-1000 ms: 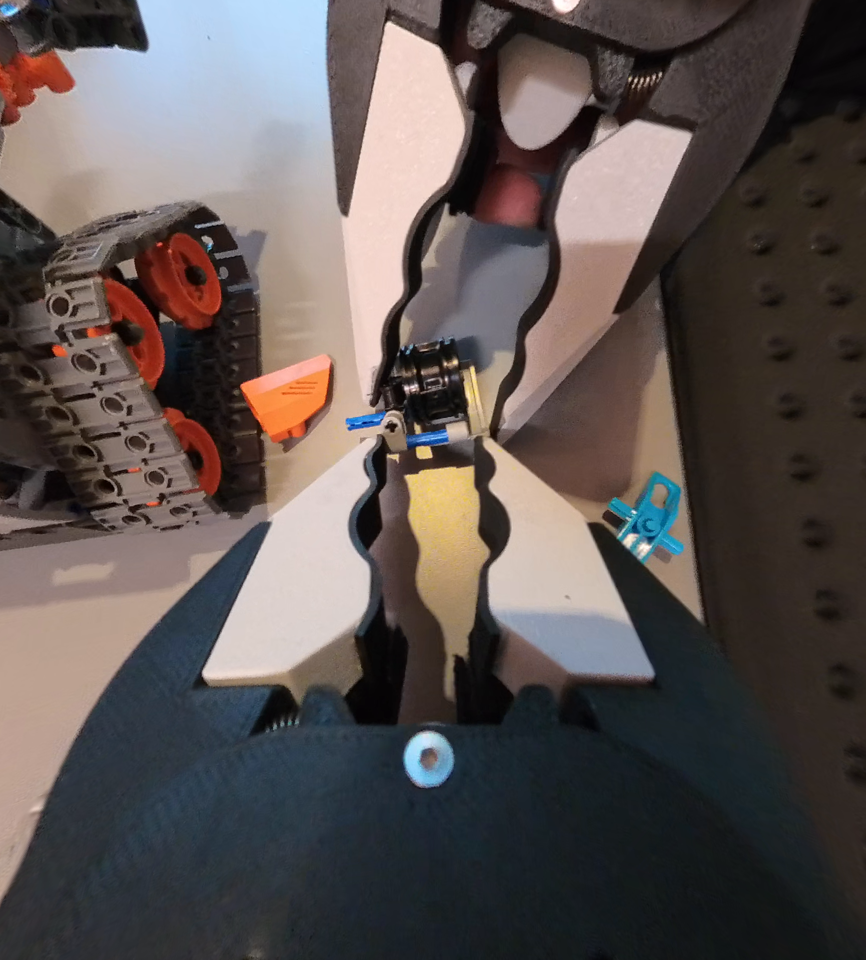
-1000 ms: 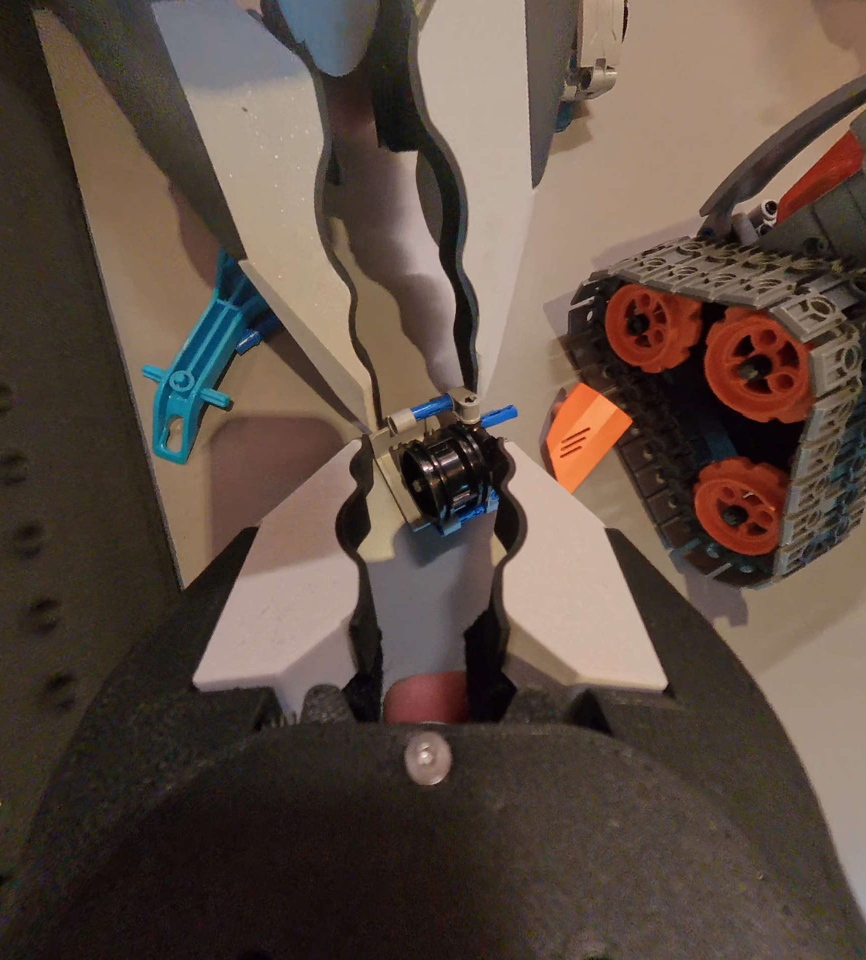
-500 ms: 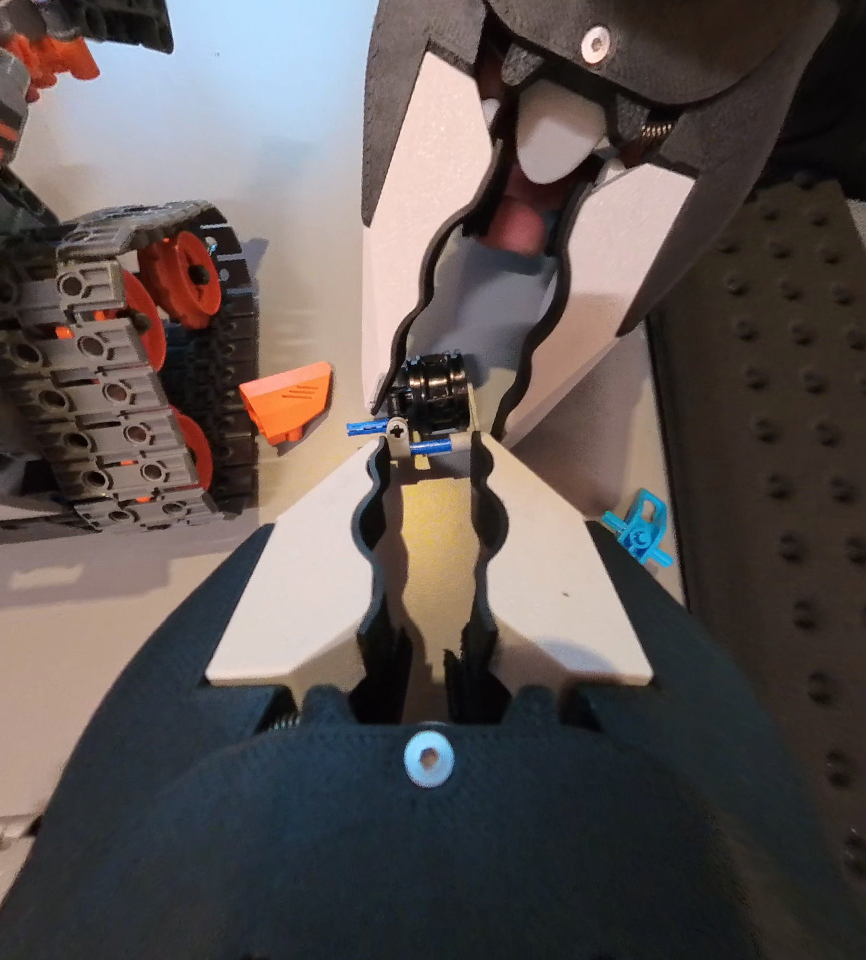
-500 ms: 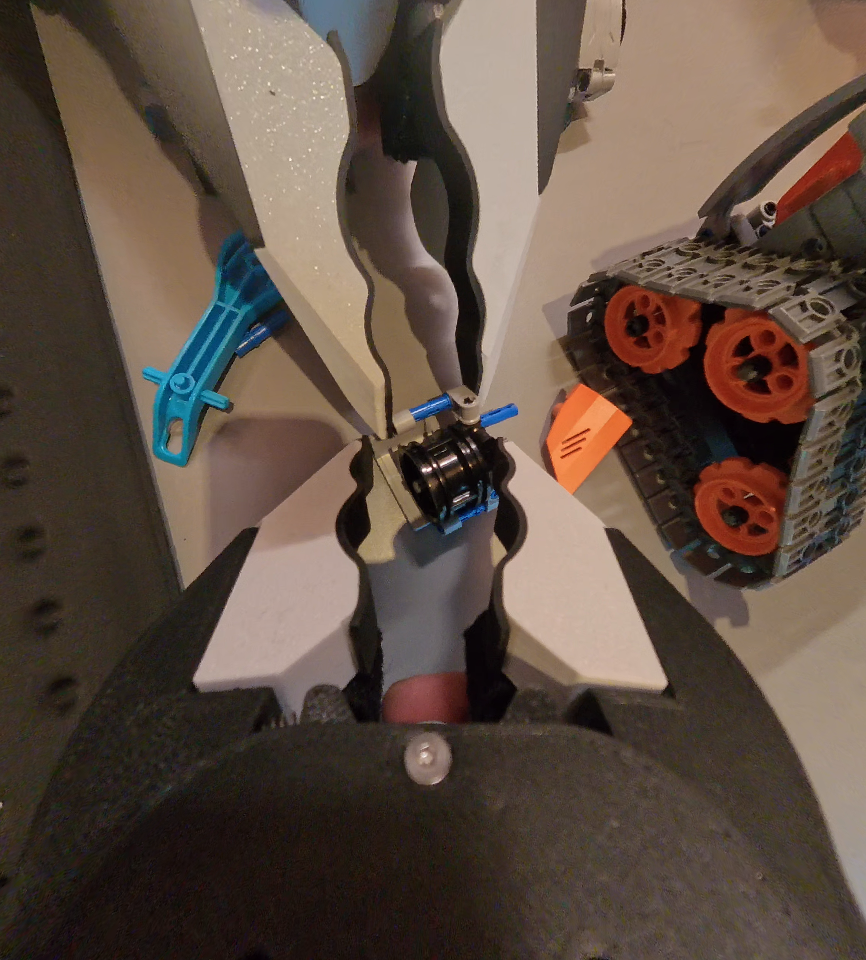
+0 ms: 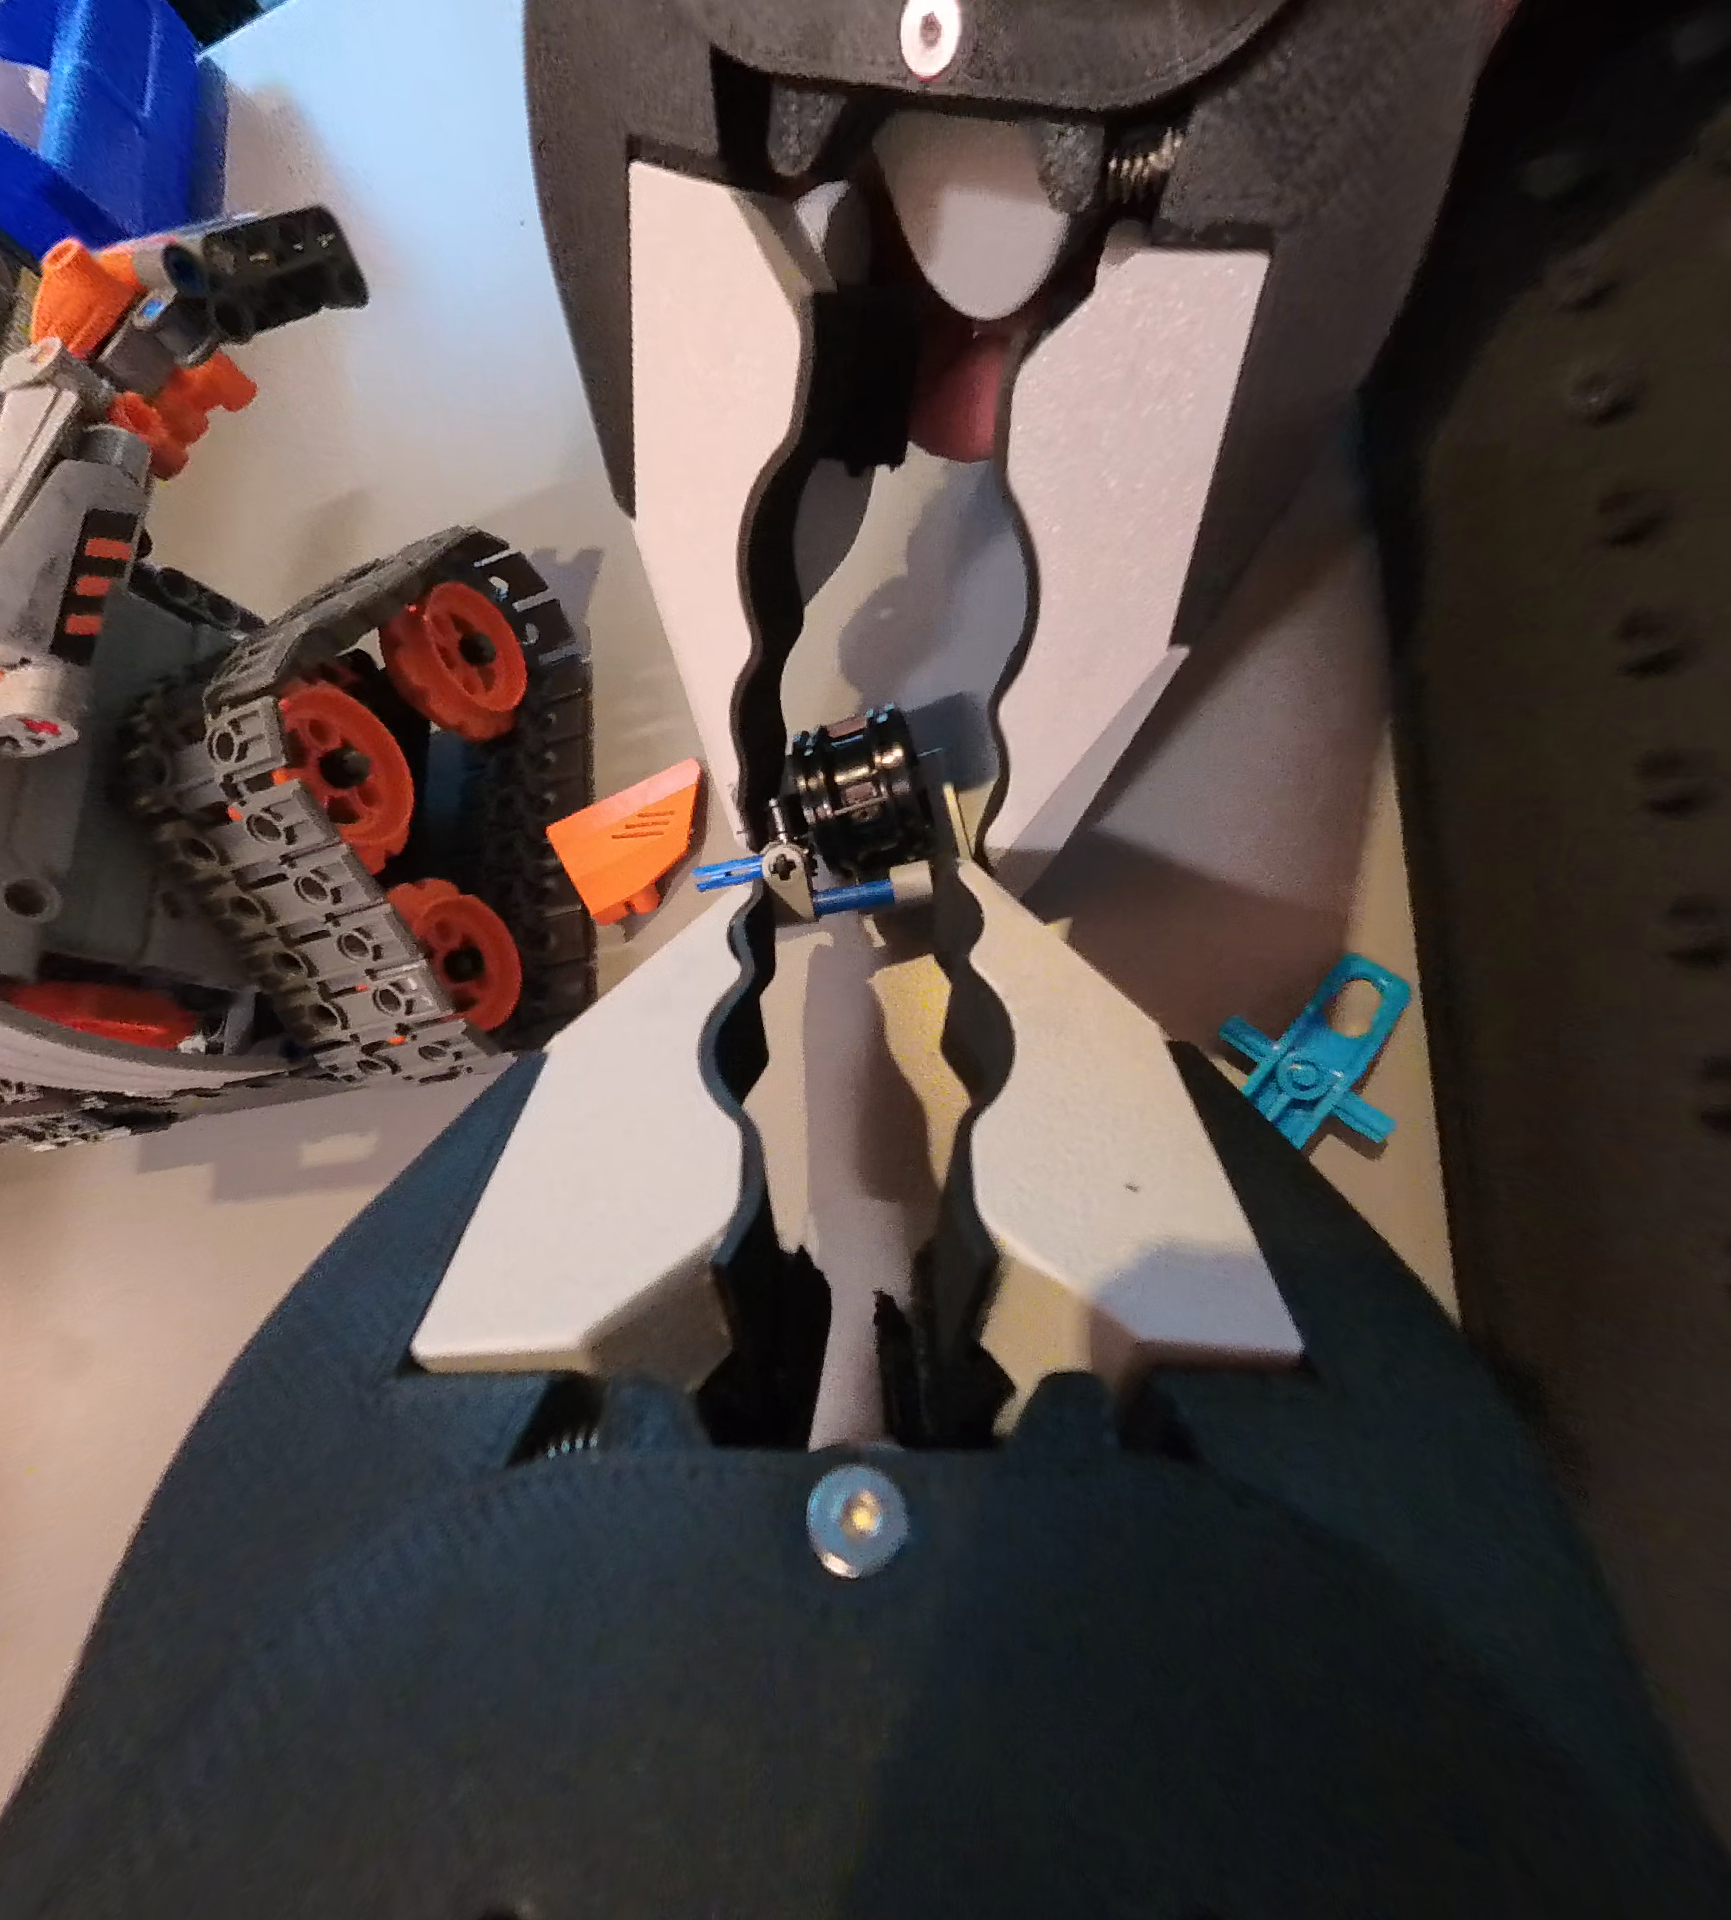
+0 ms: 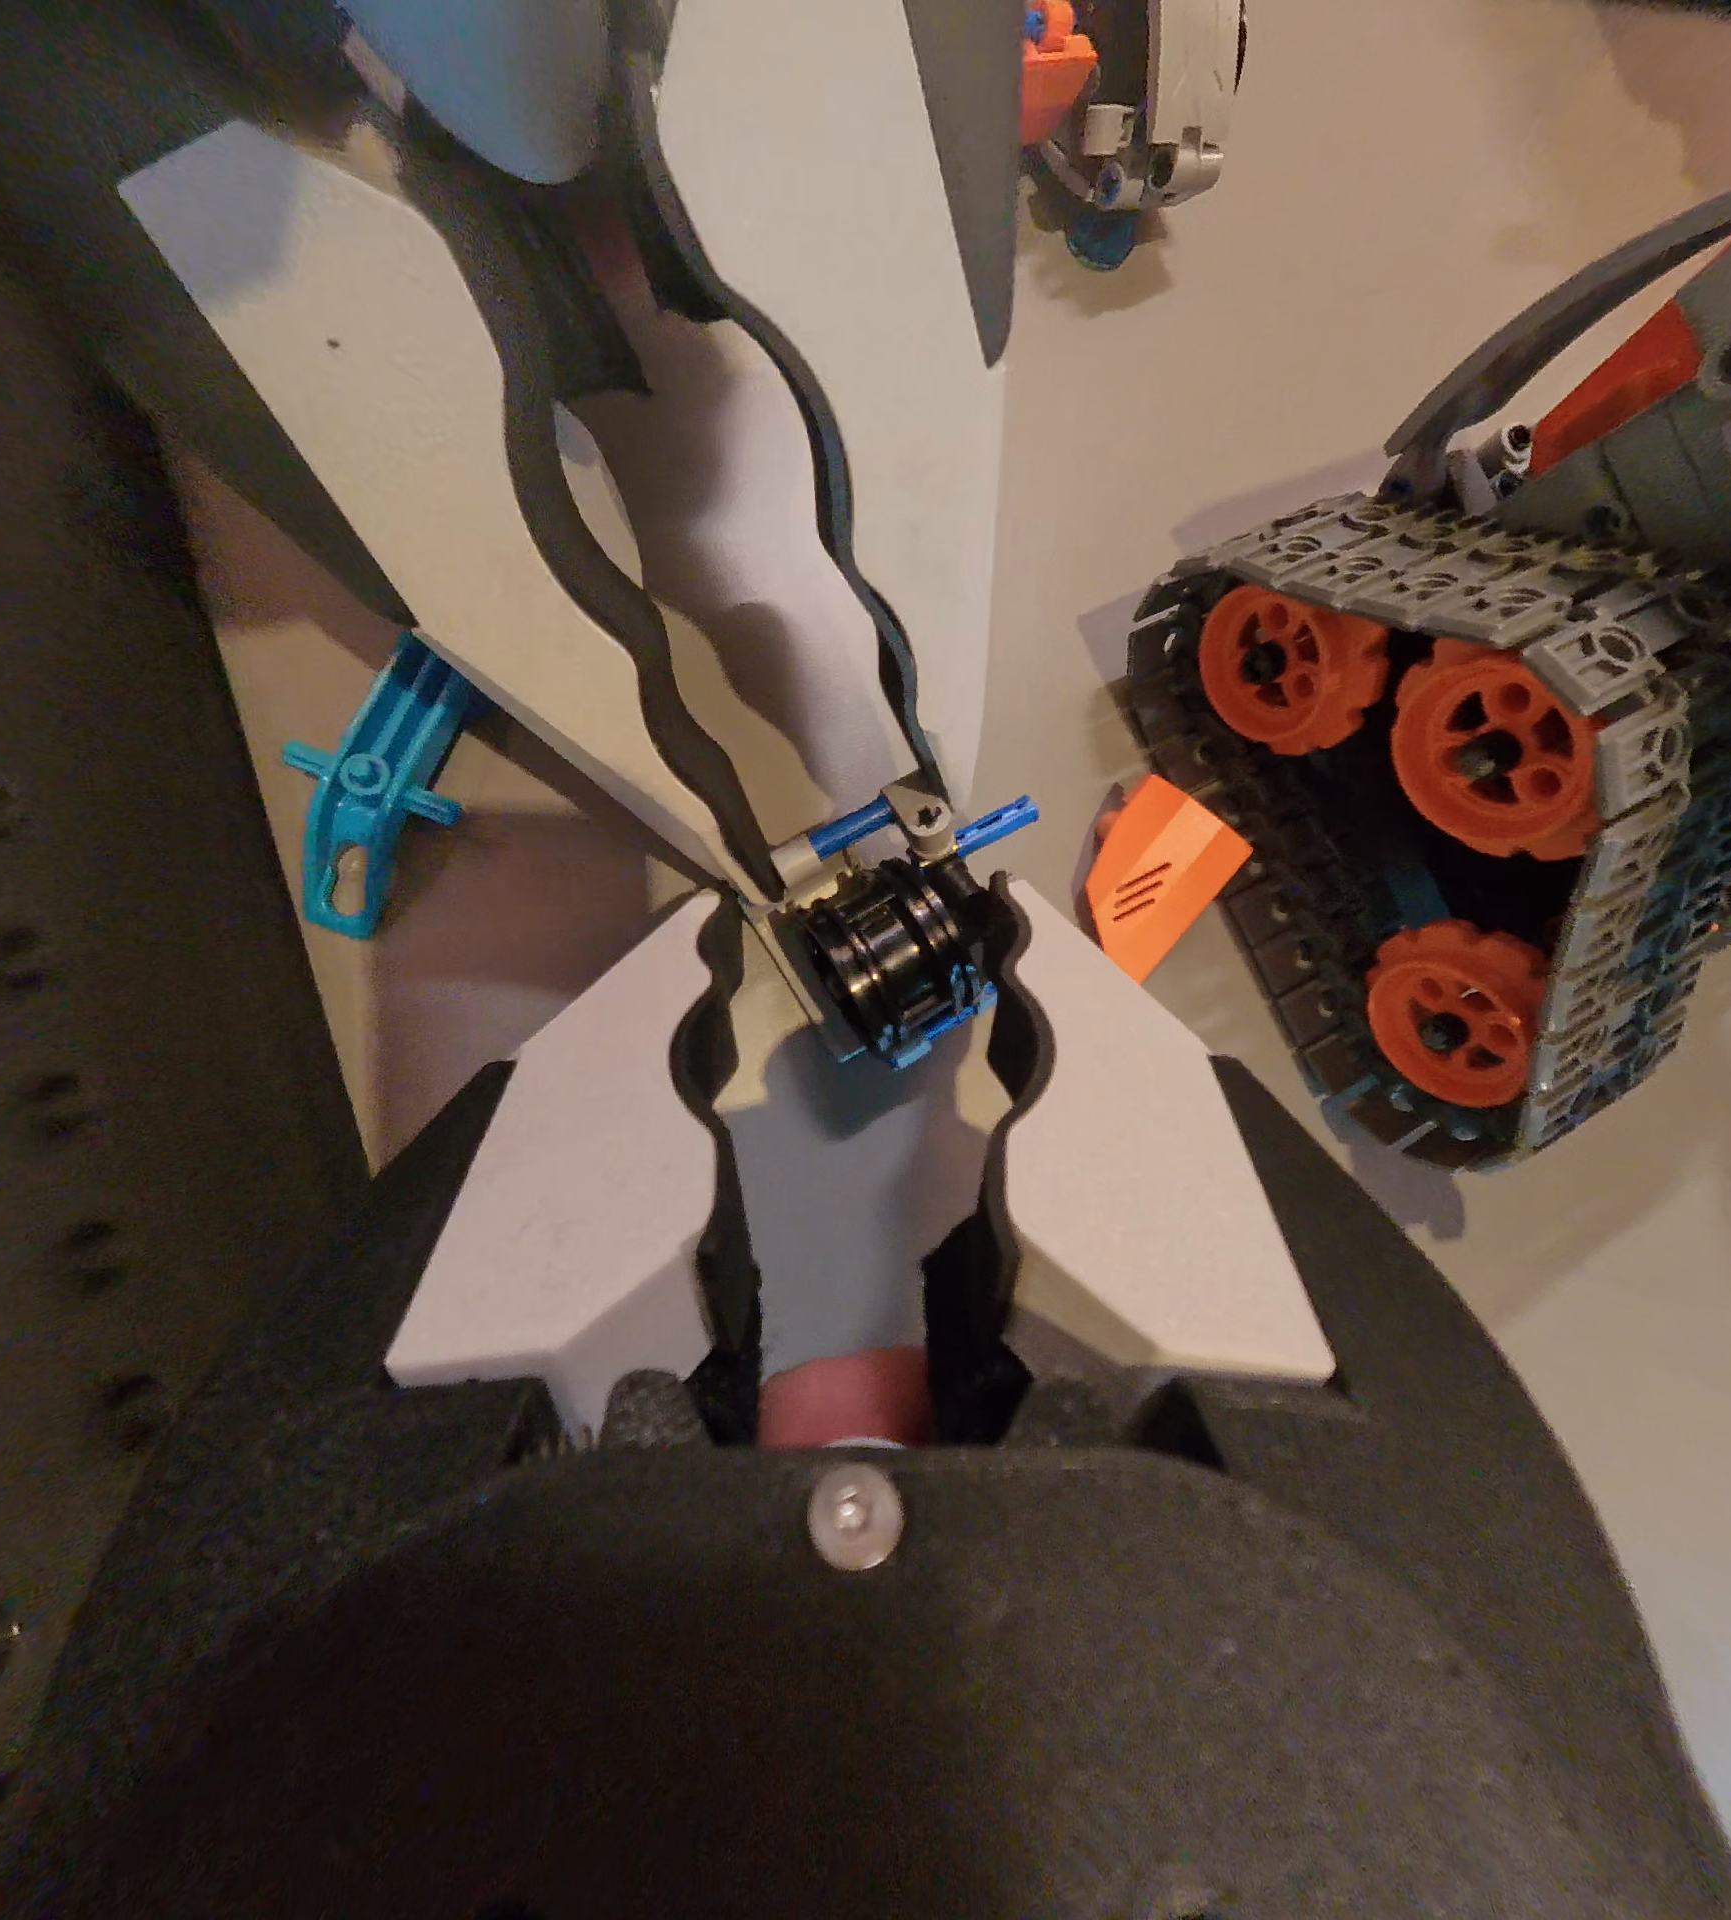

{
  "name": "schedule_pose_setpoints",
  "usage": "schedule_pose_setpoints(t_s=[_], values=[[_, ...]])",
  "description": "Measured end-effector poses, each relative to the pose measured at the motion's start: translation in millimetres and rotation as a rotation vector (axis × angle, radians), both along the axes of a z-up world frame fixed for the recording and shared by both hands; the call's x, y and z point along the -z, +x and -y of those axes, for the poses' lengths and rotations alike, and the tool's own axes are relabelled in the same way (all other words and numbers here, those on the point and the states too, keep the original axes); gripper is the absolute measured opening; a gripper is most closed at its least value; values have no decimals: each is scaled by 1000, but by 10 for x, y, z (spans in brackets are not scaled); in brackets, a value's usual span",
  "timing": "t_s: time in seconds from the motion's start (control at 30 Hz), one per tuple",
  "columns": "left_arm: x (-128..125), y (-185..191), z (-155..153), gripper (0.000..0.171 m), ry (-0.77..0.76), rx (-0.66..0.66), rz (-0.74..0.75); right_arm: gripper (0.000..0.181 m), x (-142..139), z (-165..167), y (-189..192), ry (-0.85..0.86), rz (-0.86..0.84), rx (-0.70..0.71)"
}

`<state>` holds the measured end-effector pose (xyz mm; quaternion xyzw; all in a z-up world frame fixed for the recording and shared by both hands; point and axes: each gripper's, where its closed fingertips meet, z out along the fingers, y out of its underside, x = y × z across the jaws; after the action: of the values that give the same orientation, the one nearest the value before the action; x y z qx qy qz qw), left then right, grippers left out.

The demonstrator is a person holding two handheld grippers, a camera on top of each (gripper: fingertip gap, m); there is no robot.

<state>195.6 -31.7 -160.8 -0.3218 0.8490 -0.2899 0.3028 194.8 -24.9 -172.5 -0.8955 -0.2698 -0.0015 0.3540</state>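
We are gripping one small wheel assembly (image 5: 856, 821) with both grippers, left gripper (image 5: 850, 914) and right gripper (image 6: 861, 935) closed on it. It is hanging over a pale tabletop (image 5: 113, 1299) beside a studded dark mat (image 5: 1619, 935).

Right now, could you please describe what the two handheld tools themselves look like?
Both match: the left tool and right tool have black, coarse-textured printed bodies, flat pale grey wedge fingers edged with wavy black pads, a silver screw at centre, and small springs beside it.

A hobby or toy-building spot is showing here: a pale surface (image 5: 113, 1351) is carrying a tracked brick-built vehicle (image 6: 1463, 831), loose plastic pieces are lying around it, and a dark studded mat (image 5: 1619, 935) is running alongside.
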Motion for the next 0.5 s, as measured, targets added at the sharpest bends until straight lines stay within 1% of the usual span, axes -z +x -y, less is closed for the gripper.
schedule_pose_setpoints(t_s=[0.13, 0.2, 0.27, 0.3, 0.33, 0.37, 0.4, 0.5], values=[[2, -4, 0, 28, 2, -19, 20, 44, -1, -2, -3, -2, 0, -4], [-1, -10, 3, 27, 37, -32, 38, 44, -4, -2, -8, 1, 4, -9], [6, -10, -2, 28, 15, -38, 36, 44, 0, -7, -11, -2, -13, -17], [3, -13, -5, 28, 45, -34, 44, 44, -1, -7, -12, -1, -7, -21], [8, -12, -14, 28, 33, -27, 22, 44, 0, -9, -13, 3, -6, -18], [10, -7, -24, 28, -28, -32, -11, 44, 2, -11, -13, 8, -14, -14], [2, -4, -18, 28, -57, -27, -1, 45, -6, -8, -11, 16, -13, -21], [-6, 3, -18, 29, -78, -44, -44, 45, -110, 16, 17, 63, -19, -21]])
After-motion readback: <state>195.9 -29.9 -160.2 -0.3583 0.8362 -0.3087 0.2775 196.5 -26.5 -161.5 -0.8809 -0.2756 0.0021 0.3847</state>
